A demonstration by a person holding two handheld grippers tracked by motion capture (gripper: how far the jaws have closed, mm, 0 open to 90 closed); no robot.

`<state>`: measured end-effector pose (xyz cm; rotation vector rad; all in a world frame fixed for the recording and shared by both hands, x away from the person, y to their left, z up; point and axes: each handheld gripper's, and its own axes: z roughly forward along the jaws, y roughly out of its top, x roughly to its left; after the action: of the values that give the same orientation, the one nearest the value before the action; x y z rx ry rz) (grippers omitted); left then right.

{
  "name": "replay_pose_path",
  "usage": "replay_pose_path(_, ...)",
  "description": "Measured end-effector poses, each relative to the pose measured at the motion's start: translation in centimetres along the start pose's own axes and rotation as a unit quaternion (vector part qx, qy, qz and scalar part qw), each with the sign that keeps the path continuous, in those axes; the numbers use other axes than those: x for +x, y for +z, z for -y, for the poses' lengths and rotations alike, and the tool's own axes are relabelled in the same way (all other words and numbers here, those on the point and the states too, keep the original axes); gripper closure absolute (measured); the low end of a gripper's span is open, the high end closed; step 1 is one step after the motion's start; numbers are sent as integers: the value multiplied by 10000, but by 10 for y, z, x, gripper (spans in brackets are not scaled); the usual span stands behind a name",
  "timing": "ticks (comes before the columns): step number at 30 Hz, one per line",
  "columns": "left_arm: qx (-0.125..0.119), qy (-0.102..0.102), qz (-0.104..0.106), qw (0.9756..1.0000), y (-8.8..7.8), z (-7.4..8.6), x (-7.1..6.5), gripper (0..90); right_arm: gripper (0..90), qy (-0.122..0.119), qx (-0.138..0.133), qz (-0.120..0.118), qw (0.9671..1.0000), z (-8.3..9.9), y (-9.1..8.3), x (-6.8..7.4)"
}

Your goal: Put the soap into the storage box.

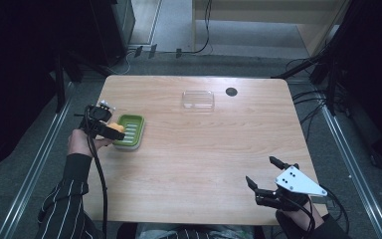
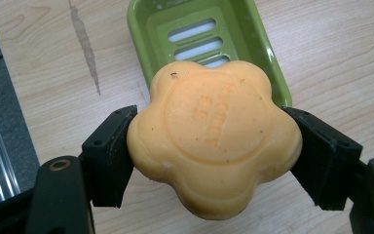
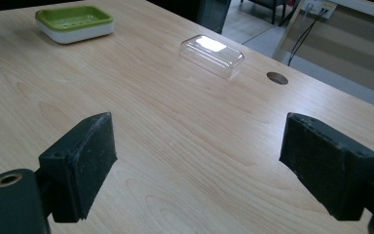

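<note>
Soap placement at the dish, shown in three views. High view: the left gripper [image 1: 110,130], carried in the person's left hand at the table's left edge, holds an orange soap bar [image 1: 116,128] at the near-left rim of the green soap dish [image 1: 132,130]; the right gripper [image 1: 264,175] rests idle near the table's [image 1: 204,149] front right corner, and a clear lid [image 1: 198,99] lies well apart toward the far edge, beside a round cable hole [image 1: 231,91]. Left gripper view: both black jaws pinch the flower-shaped soap bar [image 2: 214,136] by opposite lobes, embossed face toward the camera; the slotted tray of the soap dish [image 2: 199,34] lies just beyond it, so the bar appears not yet centred over the recess. Right gripper view: the jaws stand spread with nothing between them, above bare wood, with the soap dish [image 3: 74,23] and clear lid [image 3: 212,55] far off. For a clean set-down, the bar should probably be carried forward until it sits squarely over the slots, lowered level, and released only once it rests on the tray, since a slippery bar let go at the rim could slide out.
</note>
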<state>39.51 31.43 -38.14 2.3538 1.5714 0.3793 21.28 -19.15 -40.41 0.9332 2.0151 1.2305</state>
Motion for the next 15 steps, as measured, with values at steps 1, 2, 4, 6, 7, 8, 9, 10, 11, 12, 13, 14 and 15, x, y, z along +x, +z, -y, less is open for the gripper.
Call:
replay_pose_path(1, 0, 0, 0, 10000, 0, 0, 0, 256, 134, 0, 0, 0, 10000, 0, 0, 0)
replay_pose_path(2, -3, 22, -16, 10000, 1, -1, 0, 256, 134, -7, -12, 5, 10000, 0, 0, -1)
replay_pose_path(4, 17, 41, -11, 10000, 2, -2, -1, 255, 134, 20, -10, 2, 10000, 1, 0, -1)
replay_pose_path(6, 2, 70, -25, 10000, 4, -6, -3, 256, 134, 9, -5, -8, 10000, 1, 1, -2)
replay_pose_path(7, 2, 70, -25, 10000, 4, -6, -3, 256, 134, 9, -5, -8, 10000, 1, 1, -2)
replay_pose_path(8, -6, 82, 11, 10000, 6, -8, -3, 256, 134, 19, -16, -9, 10000, 1, 1, -3)
replay_pose_path(9, -8, 93, 13, 10000, 6, -9, -3, 256, 134, 19, -16, -9, 10000, 1, 1, -3)
replay_pose_path(10, -20, 98, -1, 10000, 7, -10, -3, 255, 134, 20, -14, -13, 10000, 1, 1, -2)
replay_pose_path(11, -25, 90, -14, 10000, 8, -12, -3, 255, 134, 10, -12, -13, 10000, 1, 1, -2)
replay_pose_path(12, -30, 87, -20, 10000, 9, -13, -2, 256, 134, 12, -9, -23, 10000, 1, 1, -2)
replay_pose_path(13, -36, 62, -11, 10000, 11, -14, -2, 255, 134, 11, -12, -11, 10000, 1, 0, -2)
replay_pose_path(14, -25, 77, -10, 10000, 13, -15, -1, 255, 134, 12, -17, -6, 10000, 1, -1, -2)
replay_pose_path(15, -25, 77, -10, 10000, 13, -15, -1, 255, 134, 12, -17, -6, 10000, 1, -1, -2)
